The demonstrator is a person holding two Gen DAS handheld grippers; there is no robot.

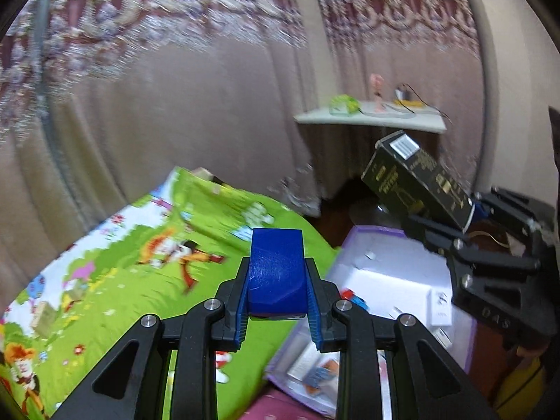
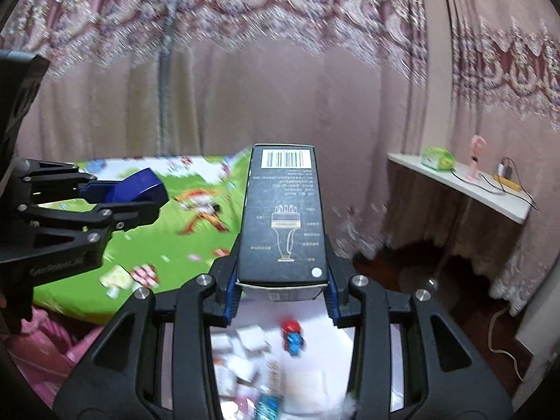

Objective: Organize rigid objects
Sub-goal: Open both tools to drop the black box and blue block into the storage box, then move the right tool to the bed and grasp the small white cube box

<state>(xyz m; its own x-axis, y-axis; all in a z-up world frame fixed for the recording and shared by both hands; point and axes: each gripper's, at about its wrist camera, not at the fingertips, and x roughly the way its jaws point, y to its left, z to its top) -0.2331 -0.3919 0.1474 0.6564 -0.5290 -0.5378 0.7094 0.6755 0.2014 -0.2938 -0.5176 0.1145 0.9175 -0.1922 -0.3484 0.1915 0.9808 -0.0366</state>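
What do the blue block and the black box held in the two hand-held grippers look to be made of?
Blue block: likely hard plastic with a semi-matte finish; fine pale scratches and a soft sheen show on its face. Black box: probably printed cardboard with a smooth, slightly glossy finish; it carries a barcode label, line-art print and a pale folded flap edge at its near end.

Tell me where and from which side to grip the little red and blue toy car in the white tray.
Grip the toy car across its two long sides, coming from above. It lies flat on the white tray with bare floor around it, so the sides look free; its ends are further apart. Both grippers are full now: the right gripper holds the black box, the left gripper the blue block.
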